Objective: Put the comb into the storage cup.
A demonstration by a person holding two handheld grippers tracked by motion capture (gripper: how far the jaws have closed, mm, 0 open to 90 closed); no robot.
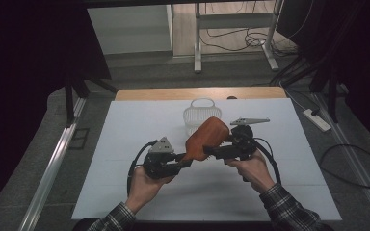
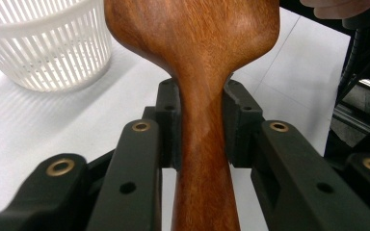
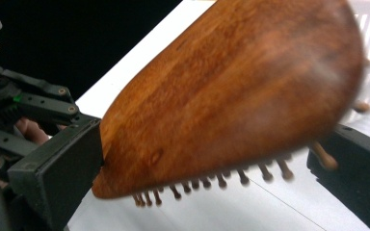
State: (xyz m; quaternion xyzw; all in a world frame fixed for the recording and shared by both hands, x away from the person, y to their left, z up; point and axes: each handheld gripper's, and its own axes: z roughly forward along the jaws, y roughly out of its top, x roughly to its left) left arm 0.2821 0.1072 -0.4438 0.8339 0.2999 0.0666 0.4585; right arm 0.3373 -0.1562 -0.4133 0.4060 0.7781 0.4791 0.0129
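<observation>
Plaid sleeves (image 1: 289,207) enter the high view at six o'clock, nearest the camera, over a white table (image 1: 125,159) that takes up most of the scene. Next in size is a wooden hairbrush (image 1: 204,138), held in the air above the table's middle, its long axis running from about seven o'clock at the handle to one o'clock at the broad head. Behind it, at twelve o'clock, stands a white slatted basket (image 1: 195,114), just beyond the head. The left gripper (image 1: 185,161) is clenched on the handle; in the left gripper view its jaws press both sides of the neck of the hairbrush (image 2: 204,120). The right gripper (image 1: 211,151) comes in from three o'clock, and in the right gripper view the head of the hairbrush (image 3: 231,96), pins (image 3: 243,178) pointing down, lies between its two jaws; one jaw appears to touch the tip, the other stands apart, so the claw looks released. The right hand seems nearer the head, so a handover likely turns on closing across it. No brand, label or writing can be read.
</observation>
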